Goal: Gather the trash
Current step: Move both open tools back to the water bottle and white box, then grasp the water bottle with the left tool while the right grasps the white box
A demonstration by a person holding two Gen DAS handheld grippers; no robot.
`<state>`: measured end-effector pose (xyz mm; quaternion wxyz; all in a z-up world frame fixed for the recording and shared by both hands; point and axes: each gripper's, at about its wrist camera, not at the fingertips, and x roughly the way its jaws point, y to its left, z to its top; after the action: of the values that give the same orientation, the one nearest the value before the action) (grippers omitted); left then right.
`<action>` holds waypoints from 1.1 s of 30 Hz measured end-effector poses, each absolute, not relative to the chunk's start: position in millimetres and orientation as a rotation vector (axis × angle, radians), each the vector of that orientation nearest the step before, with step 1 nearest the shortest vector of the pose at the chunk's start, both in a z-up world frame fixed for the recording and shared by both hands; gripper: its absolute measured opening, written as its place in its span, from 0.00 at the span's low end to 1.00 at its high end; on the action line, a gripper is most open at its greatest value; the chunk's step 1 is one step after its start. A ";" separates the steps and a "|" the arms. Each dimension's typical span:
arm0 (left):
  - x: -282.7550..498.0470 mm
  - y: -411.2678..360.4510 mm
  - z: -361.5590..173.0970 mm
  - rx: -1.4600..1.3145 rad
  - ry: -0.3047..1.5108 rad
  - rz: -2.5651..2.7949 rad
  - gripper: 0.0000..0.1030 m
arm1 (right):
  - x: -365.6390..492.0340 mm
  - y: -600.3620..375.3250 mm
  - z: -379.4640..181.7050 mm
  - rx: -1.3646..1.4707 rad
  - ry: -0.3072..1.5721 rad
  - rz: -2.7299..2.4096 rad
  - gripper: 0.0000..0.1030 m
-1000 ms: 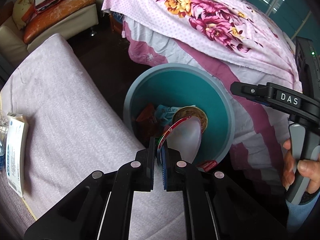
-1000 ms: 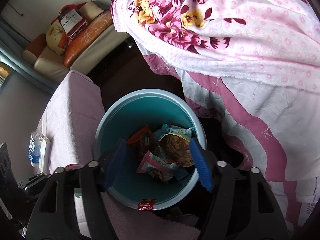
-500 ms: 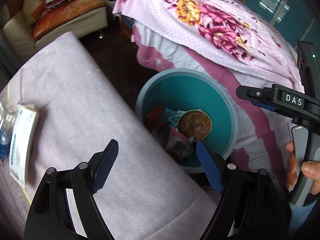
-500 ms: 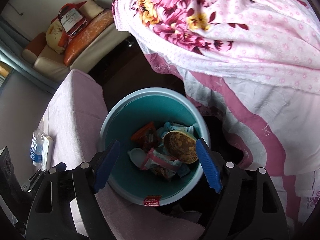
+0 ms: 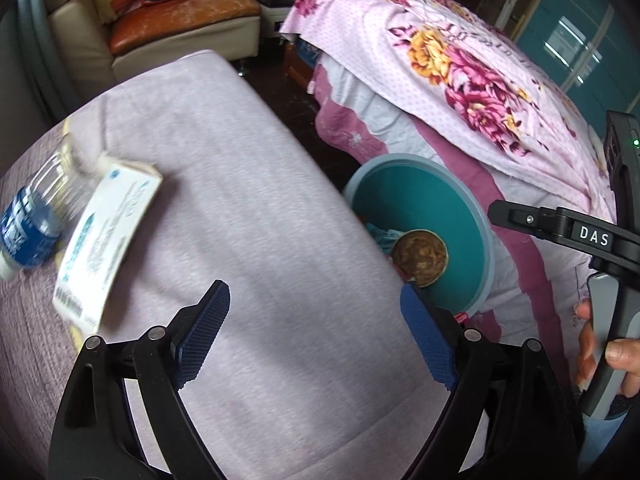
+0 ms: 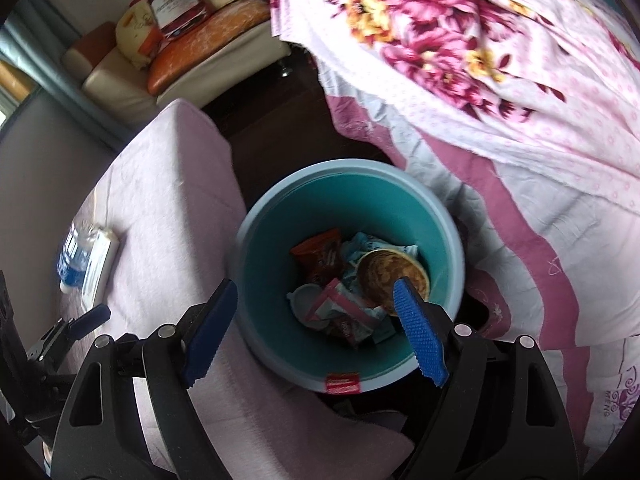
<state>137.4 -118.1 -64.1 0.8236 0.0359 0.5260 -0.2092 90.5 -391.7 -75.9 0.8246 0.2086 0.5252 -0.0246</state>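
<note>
The wide surface (image 5: pixel 248 240) under a pale lilac woven cloth fills the left wrist view, and the left gripper (image 5: pixel 316 344) hangs over it with jaws opening and nothing between them. Beside the surface on the dark floor stands the round teal plastic bin (image 6: pixel 448 224), the right gripper (image 6: pixel 316 332) above it, jaws apart and empty. The step in hand looks like turning from the bin toward more trash. Next the left gripper would need to reach the white printed cardboard box (image 5: pixel 108 240) and the clear blue-labelled plastic bottle (image 5: pixel 36 216) touching it. Crumpled wrappers and a brown-stained round paper cup (image 6: pixel 392 276) lie inside the bin.
</note>
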 end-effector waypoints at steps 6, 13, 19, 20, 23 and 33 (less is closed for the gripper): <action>137.4 -78.8 -59.8 0.029 1.102 -0.401 0.86 | 97.7 -354.2 -67.6 0.397 1.135 -0.019 0.79; 139.3 -31.7 -50.5 0.007 1.067 -0.346 0.88 | 111.4 -310.6 -59.5 0.349 1.162 0.035 0.79; 145.2 11.3 -44.4 0.006 1.034 -0.291 0.90 | 126.5 -265.8 -54.1 0.293 1.183 0.082 0.79; 146.3 17.6 -43.9 0.008 1.031 -0.283 0.90 | 130.5 -255.3 -53.5 0.280 1.189 0.093 0.79; 152.5 41.4 -41.7 0.037 1.009 -0.251 0.90 | 139.9 -231.1 -54.3 0.257 1.206 0.122 0.79; 207.2 106.2 -35.1 0.204 0.969 -0.234 0.90 | 184.9 -161.8 -65.9 0.208 1.287 0.217 0.79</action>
<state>207.2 106.2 -35.1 0.8733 0.0977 0.4639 -0.1118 184.9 -161.8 -65.9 0.7896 0.0964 0.5976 0.1007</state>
